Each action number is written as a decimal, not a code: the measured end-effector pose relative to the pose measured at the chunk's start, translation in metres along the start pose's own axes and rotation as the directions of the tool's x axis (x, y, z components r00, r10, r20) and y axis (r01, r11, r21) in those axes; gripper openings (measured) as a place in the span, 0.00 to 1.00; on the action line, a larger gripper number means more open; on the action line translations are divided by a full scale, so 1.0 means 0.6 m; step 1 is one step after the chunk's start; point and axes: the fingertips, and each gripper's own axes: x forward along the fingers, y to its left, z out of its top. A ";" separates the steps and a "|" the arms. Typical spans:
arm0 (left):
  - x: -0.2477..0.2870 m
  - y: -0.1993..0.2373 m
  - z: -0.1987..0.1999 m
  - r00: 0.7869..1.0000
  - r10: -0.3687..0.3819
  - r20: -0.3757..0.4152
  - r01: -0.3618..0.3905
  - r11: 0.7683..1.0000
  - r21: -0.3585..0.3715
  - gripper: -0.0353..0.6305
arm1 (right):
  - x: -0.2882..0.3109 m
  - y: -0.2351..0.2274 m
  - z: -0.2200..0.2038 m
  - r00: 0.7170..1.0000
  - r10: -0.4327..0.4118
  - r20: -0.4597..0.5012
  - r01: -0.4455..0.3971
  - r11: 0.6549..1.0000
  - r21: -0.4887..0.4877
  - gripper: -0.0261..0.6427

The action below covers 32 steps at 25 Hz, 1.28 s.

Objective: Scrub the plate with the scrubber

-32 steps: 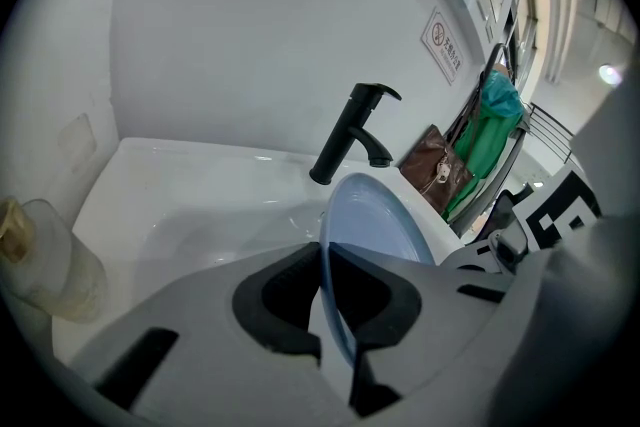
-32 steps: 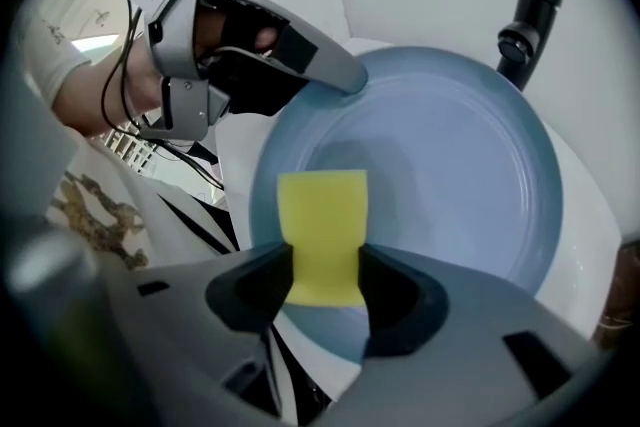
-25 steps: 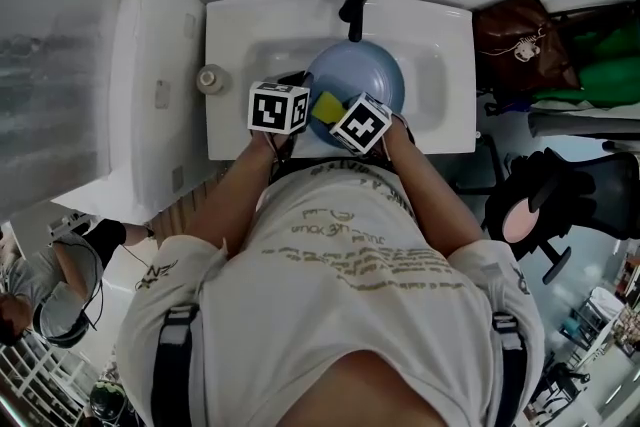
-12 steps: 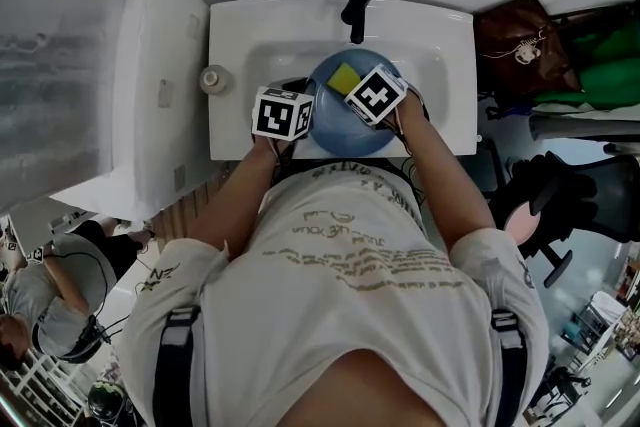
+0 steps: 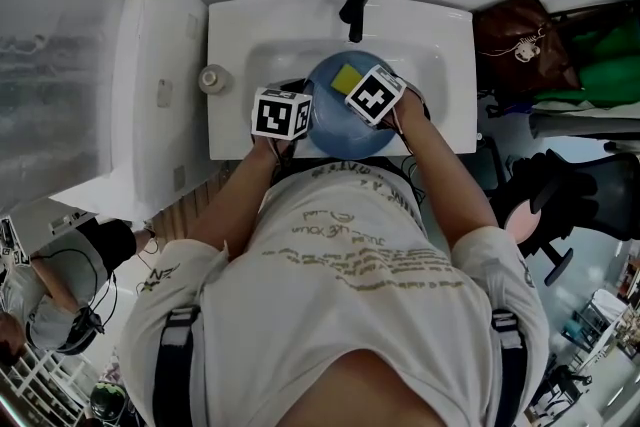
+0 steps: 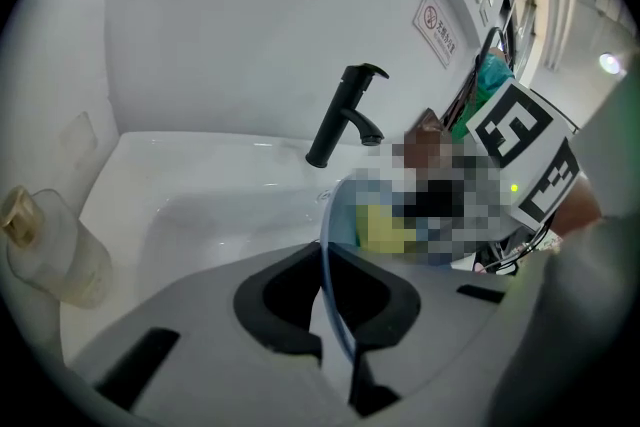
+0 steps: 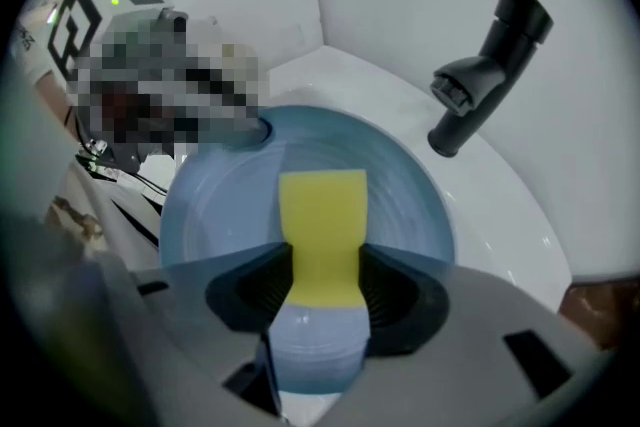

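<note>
Head view, sink: white sink [image 5: 440, 35] at upper centre, with a black faucet [image 5: 355, 0] at its back edge.
Head view, plate: blue plate [image 5: 335, 130] sits over the basin, just below the faucet in the frame.
Head view, scrubber: yellow scrubber [image 5: 348, 76] lies on the plate's upper part, against its face.
Head view, left gripper: left gripper [image 5: 298, 95] is at the plate's left rim, its marker cube on top.
Head view, right gripper: right gripper [image 5: 358, 87] is over the plate's right half, at the scrubber.
Head view, ledge: small round container [image 5: 211, 78] stands on the sink's left ledge, apart from the plate.
Left gripper view, fingers: narrow, pinched on the plate's thin blue rim, which runs edge-on up from lower centre.
Left gripper view, surroundings: faucet at upper centre, container at far left.
Right gripper view, fingers: clamped on the scrubber's near end, squeezing it in at the waist.
Right gripper view, scrubber: its far end lies flat on the plate's face at frame centre.
Right gripper view, plate: fills the middle of the frame, with the faucet at upper right.
</note>
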 end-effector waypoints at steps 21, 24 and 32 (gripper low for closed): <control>0.003 0.016 0.001 1.000 0.022 0.009 -0.021 0.999 -0.028 0.10 | 0.010 0.170 -0.081 0.957 0.276 -0.090 -0.274 0.961 0.035 0.35; 0.004 0.010 0.007 1.000 0.016 0.011 -0.016 1.000 0.020 0.10 | 0.009 0.147 -0.082 0.967 0.235 -0.094 -0.233 0.972 0.033 0.35; 0.002 0.005 0.001 1.000 0.004 -0.005 -0.004 0.998 0.060 0.10 | 0.007 0.048 -0.079 0.990 0.129 -0.064 -0.120 0.985 0.120 0.35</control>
